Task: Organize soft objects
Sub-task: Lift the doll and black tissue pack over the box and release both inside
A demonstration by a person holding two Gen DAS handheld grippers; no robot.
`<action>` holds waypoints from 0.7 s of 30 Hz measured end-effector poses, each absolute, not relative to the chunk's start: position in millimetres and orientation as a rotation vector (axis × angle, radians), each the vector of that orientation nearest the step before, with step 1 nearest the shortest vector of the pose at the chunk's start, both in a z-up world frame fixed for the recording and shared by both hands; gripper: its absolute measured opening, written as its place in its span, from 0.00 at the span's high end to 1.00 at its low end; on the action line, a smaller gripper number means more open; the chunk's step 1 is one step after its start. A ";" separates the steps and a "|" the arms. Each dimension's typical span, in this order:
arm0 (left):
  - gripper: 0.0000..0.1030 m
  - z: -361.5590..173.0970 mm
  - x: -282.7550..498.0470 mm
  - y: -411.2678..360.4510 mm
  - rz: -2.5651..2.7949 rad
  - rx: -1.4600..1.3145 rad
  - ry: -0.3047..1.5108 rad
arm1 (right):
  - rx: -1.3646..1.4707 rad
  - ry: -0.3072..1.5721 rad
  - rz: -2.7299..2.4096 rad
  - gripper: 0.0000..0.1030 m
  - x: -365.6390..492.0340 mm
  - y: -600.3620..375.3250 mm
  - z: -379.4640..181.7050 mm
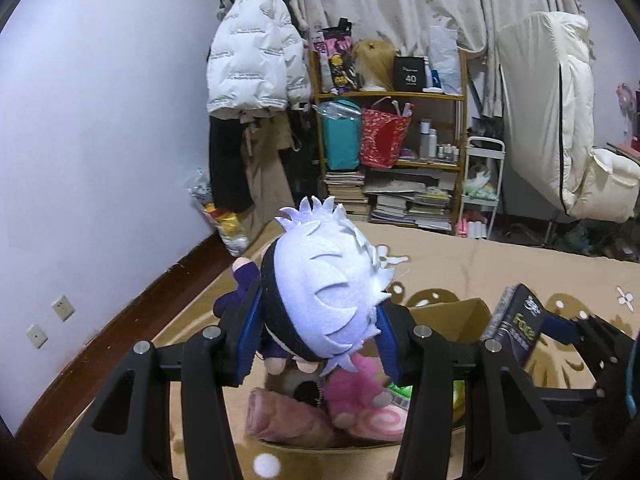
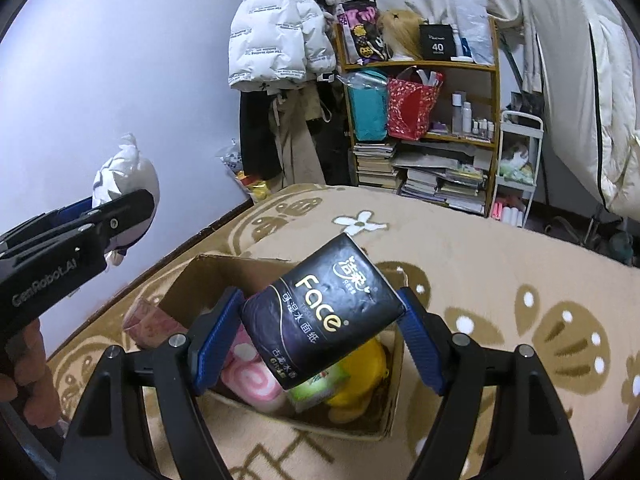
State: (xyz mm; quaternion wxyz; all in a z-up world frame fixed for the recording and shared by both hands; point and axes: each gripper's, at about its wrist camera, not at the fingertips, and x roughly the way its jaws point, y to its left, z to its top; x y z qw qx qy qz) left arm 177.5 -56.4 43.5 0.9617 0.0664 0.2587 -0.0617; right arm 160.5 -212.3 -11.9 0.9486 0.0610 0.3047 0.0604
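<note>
Plush doll [image 1: 320,292] and tissue pack [image 2: 320,312] (both clamped) above open cardboard box [image 2: 224,276].

- The left wrist view looks forward and slightly down along its fingers [image 1: 244,344], very near a white-haired plush doll [image 1: 324,300] filling the frame's centre, above a cardboard box [image 1: 460,316] at the lower middle.
- The right wrist view faces the same way, close over a black tissue pack [image 2: 324,312] at centre, with the box [image 2: 208,276] beneath.
- Both views share the box, the patterned beige carpet [image 1: 500,264], the wooden shelf [image 1: 400,96] at upper centre and the white jacket [image 2: 276,32].
- The left gripper [image 2: 80,236] shows at the right view's left edge.
</note>
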 end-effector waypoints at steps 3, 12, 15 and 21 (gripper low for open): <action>0.51 34.9 182.8 -55.9 -0.140 0.125 0.551 | 0.124 0.619 0.138 0.21 165.1 -213.1 -18.2; 0.45 5.9 197.3 -41.6 -0.090 0.108 0.639 | 0.115 0.667 0.163 0.21 177.3 -211.8 -39.7; 0.30 5.3 195.7 -37.2 -0.035 0.118 0.625 | 0.120 0.669 0.146 0.19 178.2 -214.2 -42.7; 0.15 13.7 188.2 -26.1 -0.015 0.084 0.622 | 0.123 0.651 0.141 0.06 173.9 -217.3 -40.0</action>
